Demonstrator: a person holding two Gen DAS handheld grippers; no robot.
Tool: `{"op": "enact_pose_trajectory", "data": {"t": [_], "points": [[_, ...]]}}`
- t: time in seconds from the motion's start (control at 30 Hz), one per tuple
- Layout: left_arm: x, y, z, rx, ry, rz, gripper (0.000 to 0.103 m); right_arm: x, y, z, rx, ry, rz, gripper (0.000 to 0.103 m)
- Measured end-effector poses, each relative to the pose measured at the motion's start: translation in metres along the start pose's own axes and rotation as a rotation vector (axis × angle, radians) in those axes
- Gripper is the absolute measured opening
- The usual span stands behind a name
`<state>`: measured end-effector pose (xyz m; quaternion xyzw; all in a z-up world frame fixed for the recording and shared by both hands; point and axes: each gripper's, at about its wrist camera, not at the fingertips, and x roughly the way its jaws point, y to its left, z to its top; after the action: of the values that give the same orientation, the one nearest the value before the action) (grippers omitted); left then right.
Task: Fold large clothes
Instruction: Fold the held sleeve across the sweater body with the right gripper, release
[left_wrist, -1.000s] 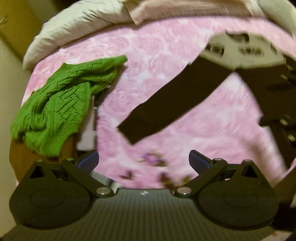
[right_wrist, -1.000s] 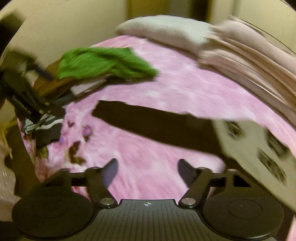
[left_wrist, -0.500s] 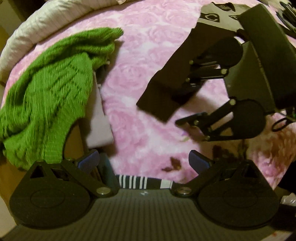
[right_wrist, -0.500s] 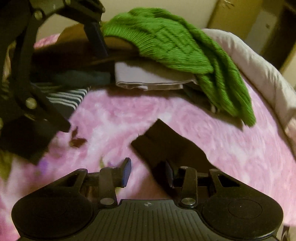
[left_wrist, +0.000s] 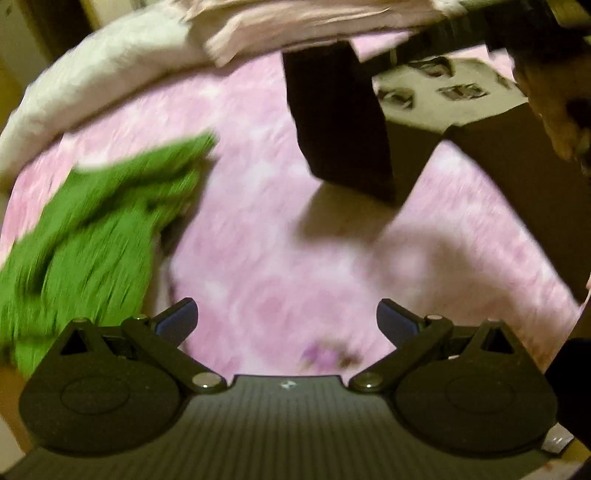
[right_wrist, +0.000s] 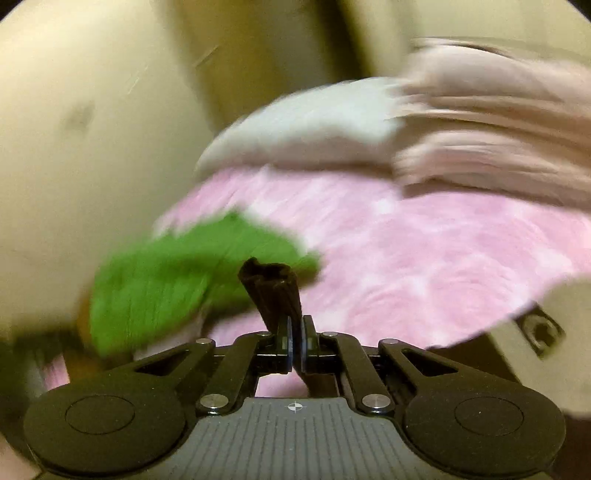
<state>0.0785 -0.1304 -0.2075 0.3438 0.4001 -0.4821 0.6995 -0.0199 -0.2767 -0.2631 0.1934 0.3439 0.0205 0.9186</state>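
Observation:
A black long-sleeved top with a grey printed front (left_wrist: 436, 96) lies on the pink bedcover (left_wrist: 280, 236). One black sleeve (left_wrist: 340, 122) hangs lifted above the cover and casts a shadow. In the right wrist view my right gripper (right_wrist: 294, 347) is shut on the black sleeve cuff (right_wrist: 271, 291), which sticks up bunched between the pads. My left gripper (left_wrist: 286, 325) hovers open over the pink cover, nothing between its fingers. A hand (left_wrist: 557, 107) shows at the right edge.
A green knitted sweater (left_wrist: 92, 229) lies heaped at the left on other folded clothes. A white pillow (left_wrist: 92, 92) and folded pale pink bedding (right_wrist: 495, 147) line the far side. A cream wall (right_wrist: 74, 147) stands beyond the bed.
My right gripper closed on the black sleeve's cuff and lifted it off the cover. The left gripper stayed open and swung back over the pink cover.

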Motion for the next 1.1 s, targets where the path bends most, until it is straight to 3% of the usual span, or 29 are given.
{"op": "enact_pose_trajectory", "data": {"t": [0.2,0.3,0.43,0.57,0.67,0.77,0.9,1.0,1.03,1.1], "points": [[0.005,-0.070,0.079,0.098,-0.072,-0.011,0.101,-0.119,-0.139,0.054,0.229,-0.342,-0.133,0.000],[0.017,-0.116,0.110,0.148,-0.068,-0.016,0.101,-0.182,-0.225,0.031,0.351,-0.474,-0.278,0.000],[0.044,-0.179,0.137,0.171,-0.010,-0.033,0.101,-0.197,-0.343,-0.043,0.622,-0.391,-0.397,0.000],[0.075,-0.242,0.153,0.197,0.063,-0.043,0.101,-0.186,-0.401,-0.087,0.697,-0.291,-0.375,0.000],[0.085,-0.280,0.168,0.206,0.087,-0.051,0.101,-0.188,-0.426,-0.103,0.743,-0.265,-0.320,0.000],[0.085,-0.307,0.188,0.231,0.083,-0.048,0.101,-0.194,-0.437,-0.096,0.743,-0.246,-0.250,0.000],[0.083,-0.330,0.211,0.244,0.075,-0.051,0.101,-0.232,-0.443,-0.078,0.691,-0.340,-0.173,0.000],[0.090,-0.341,0.221,0.275,0.087,-0.062,0.101,-0.252,-0.460,-0.084,0.691,-0.392,-0.209,0.000],[0.093,-0.344,0.224,0.289,0.090,-0.063,0.101,-0.251,-0.467,-0.092,0.704,-0.377,-0.242,0.001],[0.100,-0.351,0.229,0.310,0.098,-0.065,0.101,-0.237,-0.486,-0.116,0.758,-0.284,-0.285,0.014]]}}
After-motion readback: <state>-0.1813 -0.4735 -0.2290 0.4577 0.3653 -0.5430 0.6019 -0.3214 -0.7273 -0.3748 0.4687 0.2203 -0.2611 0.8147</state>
